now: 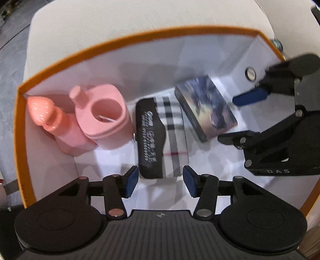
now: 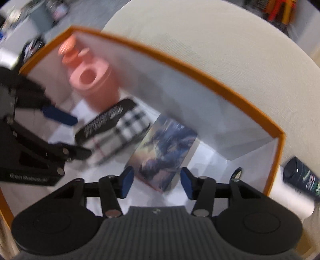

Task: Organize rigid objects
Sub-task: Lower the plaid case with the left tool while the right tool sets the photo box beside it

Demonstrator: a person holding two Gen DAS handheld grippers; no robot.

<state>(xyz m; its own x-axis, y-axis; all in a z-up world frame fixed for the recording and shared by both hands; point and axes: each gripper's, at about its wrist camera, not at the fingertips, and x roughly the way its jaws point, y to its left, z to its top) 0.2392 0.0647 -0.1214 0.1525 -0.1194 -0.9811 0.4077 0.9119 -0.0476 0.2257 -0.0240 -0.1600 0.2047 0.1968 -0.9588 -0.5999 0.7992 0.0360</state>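
So there's this box (image 1: pixel 66 60) with an orange rim and white inside walls, sitting on a cream surface (image 1: pixel 140 18), and everything is already in it. From the left gripper (image 1: pixel 161 181), which points down into the box, a black case (image 1: pixel 150 138) with silvery lettering lies straight ahead of its fingertips, right next to or partly over a checked card (image 1: pixel 173 124) in black, grey and white with a thin red line. Off to the left of that sit two pink things touching each other: a pink cup (image 1: pixel 108 118) with a round opening and a little post at its edge, and a pink bottle (image 1: pixel 54 124) with a bulbous top tucked into the box corner. To the right, ahead of the right gripper (image 2: pixel 155 183), lies a flat pack (image 2: pixel 164 152) printed in blurry blue, purple and yellow; it's flat on the box floor, just beyond the blue pads (image 2: pixel 126 183). Both grippers have their jaws apart with nothing between the pads, no contact with anything. A small round metal stud (image 1: pixel 250 73) sits on the box's right wall. Outside the box, right of the right gripper, a dark tube (image 2: pixel 300 180) lies on the surface. The right view is pretty smeared, so the lettering isn't readable.
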